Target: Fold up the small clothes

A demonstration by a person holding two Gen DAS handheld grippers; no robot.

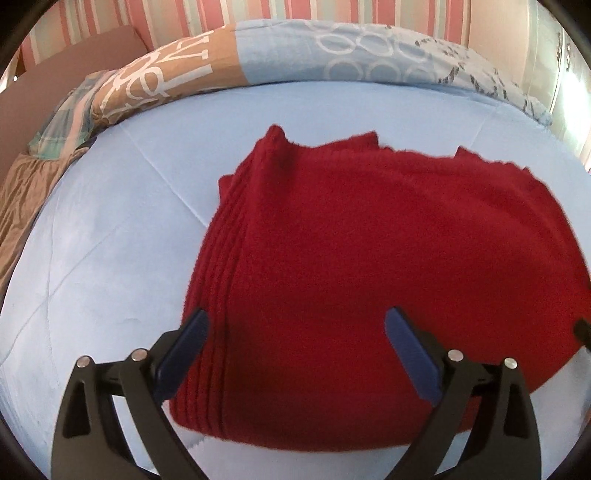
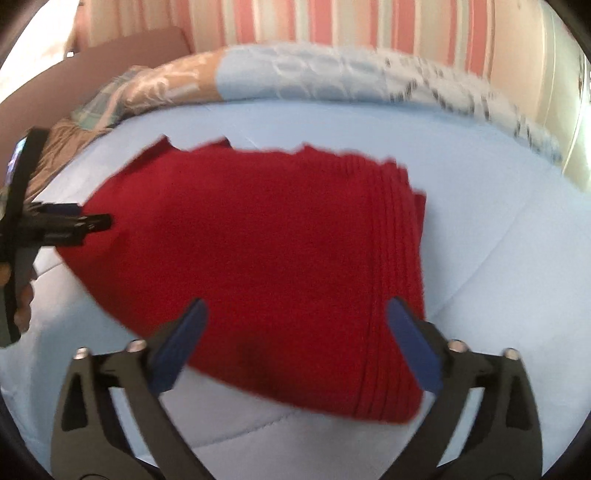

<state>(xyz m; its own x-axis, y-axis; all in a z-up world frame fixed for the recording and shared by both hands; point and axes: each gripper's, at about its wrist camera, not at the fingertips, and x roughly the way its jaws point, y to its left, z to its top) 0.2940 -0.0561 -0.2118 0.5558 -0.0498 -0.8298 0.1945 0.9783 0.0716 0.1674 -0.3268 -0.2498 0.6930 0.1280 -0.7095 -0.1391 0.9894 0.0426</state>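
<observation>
A dark red knitted garment (image 1: 369,266) lies folded flat on the light blue bedsheet (image 1: 110,240); its ribbed edge runs along its left side in the left wrist view. My left gripper (image 1: 297,325) is open, its blue-padded fingers spread over the garment's near left part, holding nothing. The garment also shows in the right wrist view (image 2: 266,258), with the ribbed edge on its right. My right gripper (image 2: 297,314) is open above the garment's near right part, empty. The left gripper (image 2: 92,221) shows at the garment's left edge in the right wrist view.
A rolled quilt (image 1: 332,51) in blue, tan and white patterns lies along the far side of the bed. A brown satin cloth (image 1: 22,192) lies at the far left. A pink striped wall (image 1: 295,11) stands behind. Bare sheet (image 2: 498,221) surrounds the garment.
</observation>
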